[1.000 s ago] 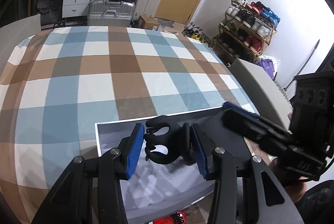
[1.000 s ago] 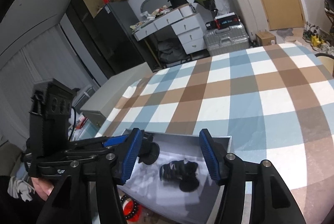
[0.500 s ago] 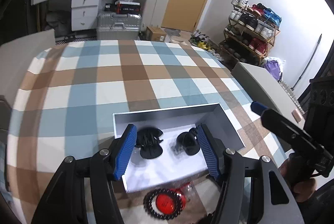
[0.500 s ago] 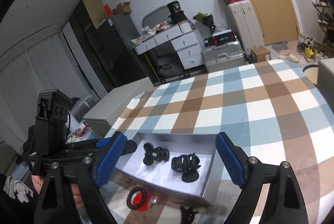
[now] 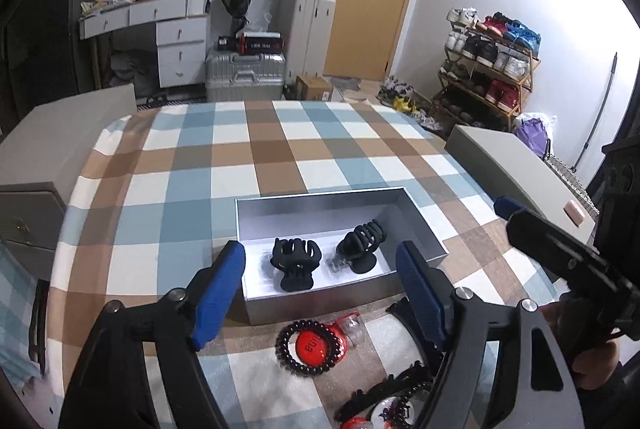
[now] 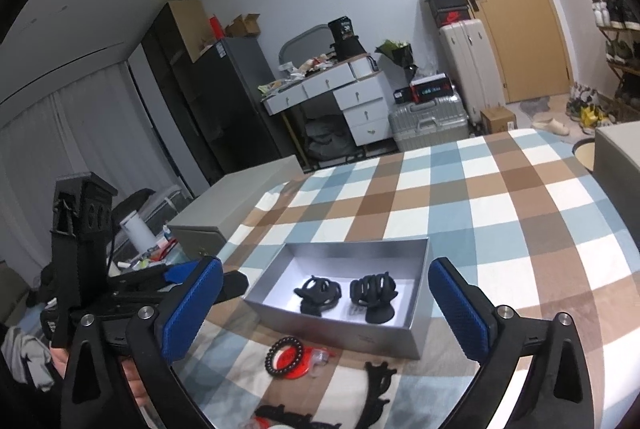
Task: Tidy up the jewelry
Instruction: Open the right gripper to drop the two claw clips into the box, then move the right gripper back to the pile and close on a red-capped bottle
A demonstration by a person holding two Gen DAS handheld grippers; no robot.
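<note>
Plainly, both tools are empty. The left tool (image 5: 320, 281) has its jaws opening, blue pads well apart and nothing pressed between them; through the gap the box (image 5: 316, 203) shows, but the pads stand on the near side of it. The right tool (image 6: 326, 303) has its jaws opening too, spread as wide as they seem to go, gripping nothing, and it also hangs on the near side of the box.

Inside the box two black hair claws lie side by side on the pale floor: the left claw (image 5: 296, 263) and the right claw (image 5: 360, 245), near each other but apart. That part of the tidying looks done.

What is left lies outside, on the checked cloth of the surface (image 5: 256, 157). Just in front of the box's near wall sits a dark bead bracelet (image 5: 308, 347) ringed around a red disc (image 5: 312, 343), with a bit of clear plastic touching it. Nearer the camera than that are more black pieces (image 6: 376, 379) and some further red and black items at the frame's edge, too cut off to name. By my reading the job is perhaps a third through, and the bracelet is the likely next pick.

Writing: the red disc carries dark letters, upside down and not legible. Beyond the surface, a red shoebox (image 6: 452, 17) bears a white swoosh.
</note>
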